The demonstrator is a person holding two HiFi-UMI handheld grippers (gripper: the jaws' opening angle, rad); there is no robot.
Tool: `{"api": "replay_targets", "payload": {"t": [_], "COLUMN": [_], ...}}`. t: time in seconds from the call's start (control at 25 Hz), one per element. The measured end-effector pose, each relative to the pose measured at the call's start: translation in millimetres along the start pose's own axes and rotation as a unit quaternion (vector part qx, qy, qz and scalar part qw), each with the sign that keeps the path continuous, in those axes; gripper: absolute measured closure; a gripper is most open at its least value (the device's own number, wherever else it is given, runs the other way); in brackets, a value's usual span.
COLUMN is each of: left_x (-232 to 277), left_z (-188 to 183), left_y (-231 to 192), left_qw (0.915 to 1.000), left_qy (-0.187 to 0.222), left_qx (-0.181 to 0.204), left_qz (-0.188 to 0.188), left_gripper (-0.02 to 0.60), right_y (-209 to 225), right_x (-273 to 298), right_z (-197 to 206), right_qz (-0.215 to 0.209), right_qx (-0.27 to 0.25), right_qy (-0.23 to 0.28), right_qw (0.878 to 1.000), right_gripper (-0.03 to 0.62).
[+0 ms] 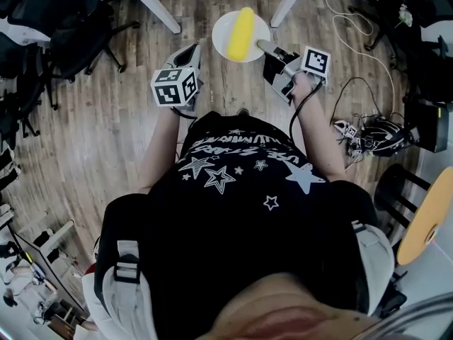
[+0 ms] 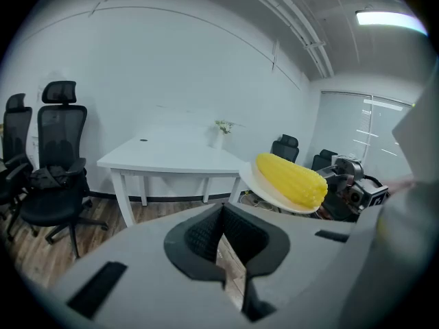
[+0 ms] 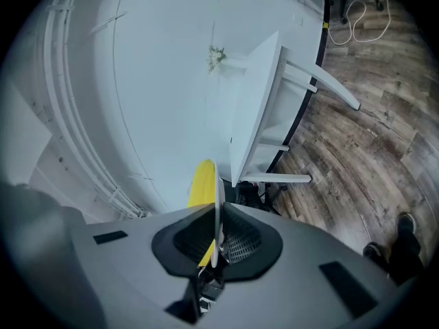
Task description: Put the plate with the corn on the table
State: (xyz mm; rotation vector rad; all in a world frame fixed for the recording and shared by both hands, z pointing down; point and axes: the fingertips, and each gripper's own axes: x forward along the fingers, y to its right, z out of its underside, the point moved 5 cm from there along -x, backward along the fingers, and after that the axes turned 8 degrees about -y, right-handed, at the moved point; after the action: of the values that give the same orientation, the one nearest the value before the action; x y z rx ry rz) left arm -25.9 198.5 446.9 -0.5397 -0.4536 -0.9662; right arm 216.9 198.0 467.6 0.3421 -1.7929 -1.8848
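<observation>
1. Contents: one corn cob [image 1: 241,32] lies lengthwise across the middle of the plate [image 1: 221,34].
2. The plate is held in the air above the floor [image 1: 106,119]. It is in front of the person and just short of the near edge of the table [image 2: 171,157], not on it. In the left gripper view it shows beside the table's right front corner.
3. The right gripper [image 1: 265,47] pinches the plate's rim on the person's right side. Its own view shows the rim [image 3: 217,204] edge-on between the two pads, which press on both faces. The corn cob [image 3: 203,184] is on the left of the rim.
4. The left gripper [image 1: 191,54] hangs just left of the plate and apart from it. Its jaws are pressed together with nothing between them.
5. The tabletop is a broad open surface, with a small plant sprig [image 2: 221,132] near its back edge. Office chairs [image 2: 58,156] stand well off to the left of the table. A cable [image 1: 354,20] loops on the floor to the right.
6. The plate is round, white, smooth and shallow. The corn cob is yellow, cylindrical and ribbed with kernels. The table is matte white on straight legs, and the floor is grained wood planks. The gripper pads are dark and ridged, set in grey shells.
</observation>
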Motion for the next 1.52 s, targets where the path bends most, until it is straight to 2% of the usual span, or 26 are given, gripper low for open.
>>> {"api": "replay_targets", "payload": {"t": [0.8,1.2,1.52], "left_x": [-7,34,77], "left_z": [16,-22,-60], "left_y": [-3,-38,-92], "left_qw": [0.9996,1.0000,0.9997], "left_qy": [0.003,-0.001,-0.021], "left_qx": [-0.009,-0.005,0.003], "left_qz": [-0.026,-0.002,0.009], "left_gripper": [0.577,0.577,0.577], "right_y": [4,4,2], "right_x": [3,38,85], "right_z": [-7,-47,-97], "right_qz": [0.000,0.009,0.011], "right_qx": [-0.023,-0.019,-0.017], "right_qy": [-0.028,-0.011,0.011], "right_qw": [0.999,1.000,1.000], "right_gripper": [0.569,0.569,0.569]}}
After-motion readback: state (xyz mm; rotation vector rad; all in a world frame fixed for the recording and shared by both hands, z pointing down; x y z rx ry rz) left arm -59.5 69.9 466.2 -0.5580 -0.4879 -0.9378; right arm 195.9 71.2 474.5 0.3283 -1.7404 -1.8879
